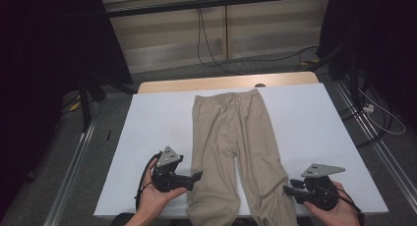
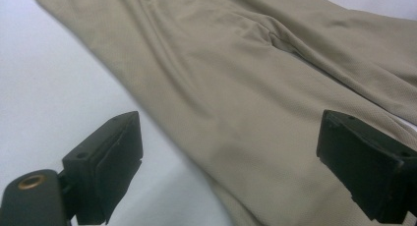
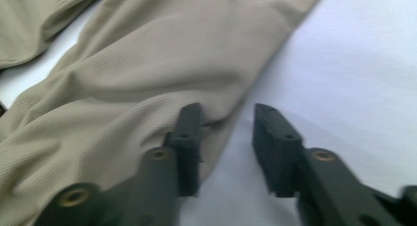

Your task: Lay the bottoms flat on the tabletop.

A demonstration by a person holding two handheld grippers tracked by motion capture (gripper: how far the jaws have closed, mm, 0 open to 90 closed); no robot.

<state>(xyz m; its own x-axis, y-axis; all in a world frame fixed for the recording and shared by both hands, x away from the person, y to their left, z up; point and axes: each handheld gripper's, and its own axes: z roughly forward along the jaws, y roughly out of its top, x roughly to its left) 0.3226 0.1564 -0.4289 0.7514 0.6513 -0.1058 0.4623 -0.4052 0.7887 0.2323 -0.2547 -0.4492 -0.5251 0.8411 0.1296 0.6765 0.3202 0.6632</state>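
Trousers (image 1: 236,142) flat on counter (image 1: 314,118); left gripper (image 1: 196,177) at 7 o'clock, right gripper (image 1: 289,188) at 5 o'clock, both jaws spread, gripping nothing.

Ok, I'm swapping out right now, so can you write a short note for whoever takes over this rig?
Left tool: open wide, at the outer edge of one leg of the beige trousers, gripping nothing.
Right tool: jaws part open, at the other leg's outer edge, pads not pressing the cloth.
Trousers: flat on the white table, waistband at the far side, hems over the near edge.
Done: trousers spread out.
Left: probably grasp both legs and fold.
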